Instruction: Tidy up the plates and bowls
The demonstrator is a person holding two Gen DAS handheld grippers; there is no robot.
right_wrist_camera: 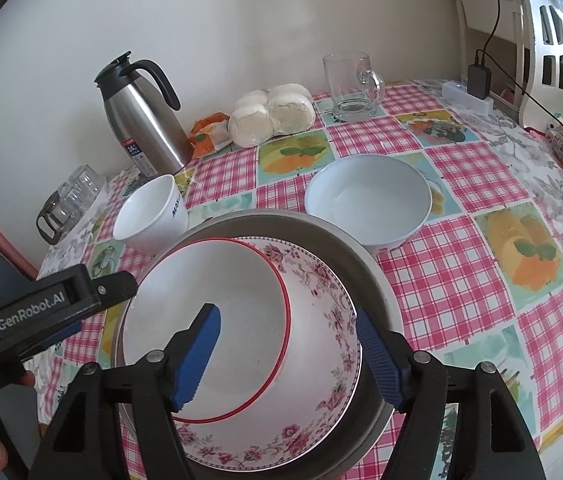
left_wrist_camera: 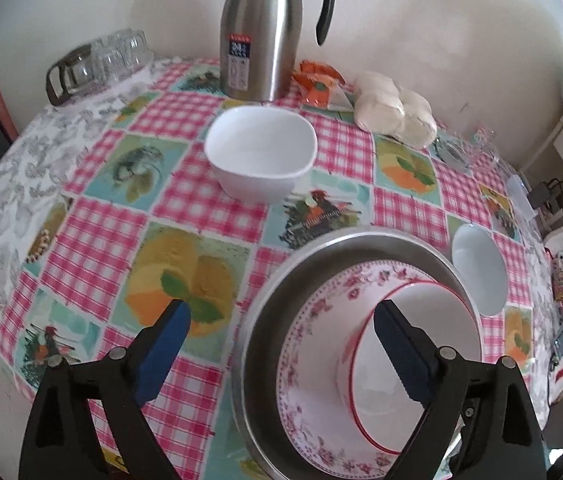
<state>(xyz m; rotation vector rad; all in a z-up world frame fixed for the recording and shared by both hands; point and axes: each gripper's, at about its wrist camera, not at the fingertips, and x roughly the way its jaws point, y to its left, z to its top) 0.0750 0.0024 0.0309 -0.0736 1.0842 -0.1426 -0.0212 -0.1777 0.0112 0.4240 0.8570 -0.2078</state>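
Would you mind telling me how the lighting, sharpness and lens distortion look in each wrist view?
Left wrist view: soft even daylight, strong fisheye bulge curving the tablecloth, glasses at the edge blurred. Right wrist view: similar flat light, mild glare on the thermos, dark vignette corners, glass mug fairly sharp.

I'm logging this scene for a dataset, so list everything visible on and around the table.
metal pan: 1, silver, near table edge, bottom of the stack
floral plate: 1, white with pink flowers, inside the pan
red-rimmed bowl: 1, white, on the floral plate
square bowl: 1, white, mid-table, loose
round bowl: 1, white, right of the stack, loose
thermos jug: 1, steel with black handle, by the wall
bread buns: 1 bag, white, beside the jug
orange packet: 1, between jug and buns
glass mug: 1, clear, far right
glass tumblers: several, clear, far left
tablecloth: 1, pink check with fruit panels
left gripper: open
right gripper: open, straddling the bowl rim
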